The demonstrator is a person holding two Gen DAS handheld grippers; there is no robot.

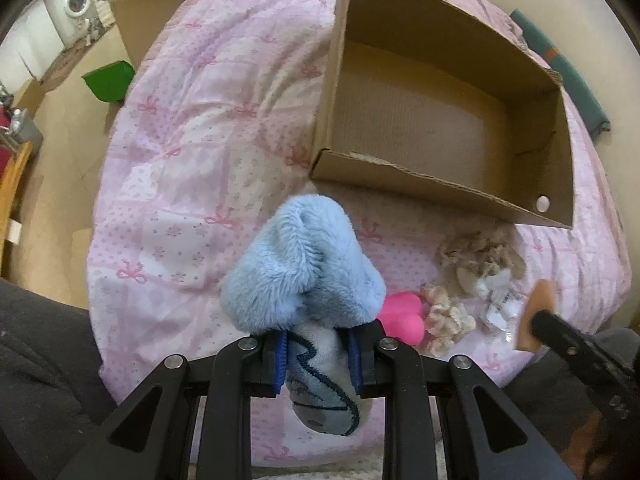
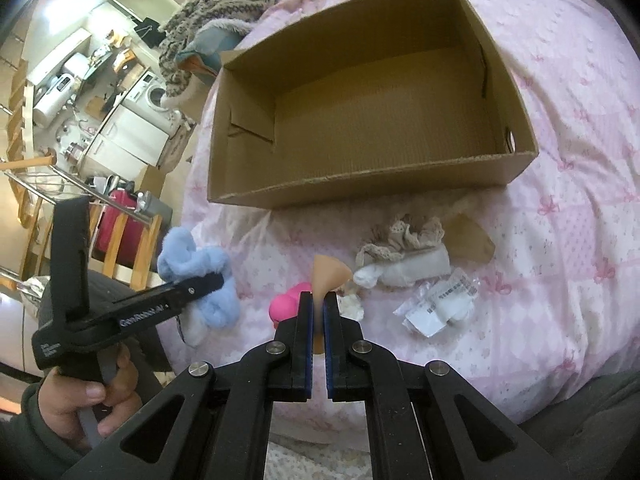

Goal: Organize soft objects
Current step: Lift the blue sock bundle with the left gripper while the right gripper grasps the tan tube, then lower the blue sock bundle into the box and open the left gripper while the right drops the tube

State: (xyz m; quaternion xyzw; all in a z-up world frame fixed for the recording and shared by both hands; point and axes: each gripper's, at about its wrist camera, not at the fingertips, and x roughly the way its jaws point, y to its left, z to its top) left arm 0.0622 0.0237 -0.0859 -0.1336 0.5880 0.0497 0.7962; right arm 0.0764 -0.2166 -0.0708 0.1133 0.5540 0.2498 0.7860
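Left hand-held gripper (image 1: 318,354) is clenched on a fluffy blue plush sock (image 1: 304,268), its blue pads (image 1: 281,360) pressing the pale embroidered part from both sides, with the furry cuff bulging above the jaws. From the right wrist view, a hand (image 2: 86,398) in a dark sleeve grips this tool's handle at the lower left. Right hand-held gripper (image 2: 319,332) has its jaws pinched together on a thin tan piece (image 2: 330,274), which fans out above the fingertips; what that piece is I cannot tell.

One cardboard box (image 2: 516,120) sits open on the bed beyond both tools, and its corrugated floor shows nothing inside.

On the cover between the tools and the box lie, left to right: one bright pink soft item (image 2: 288,304), partly hidden behind the right jaws; one small cream frilly piece (image 1: 444,320); one beige lace-edged bundle (image 2: 400,248) with a white rolled end; one flat tan scrap (image 2: 472,240) just beside the bundle; and one clear plastic packet (image 2: 440,304) with a printed label.

Everything rests on a pink bedcover (image 2: 568,240) patterned with bows and small flowers. At the bed's far left corner sits a heap of patterned knit fabric (image 2: 224,0). Beyond the bed's left edge the room shows a washing machine (image 2: 154,94), white cabinets, a wooden rail and a green bin (image 1: 108,80) on a beige floor.
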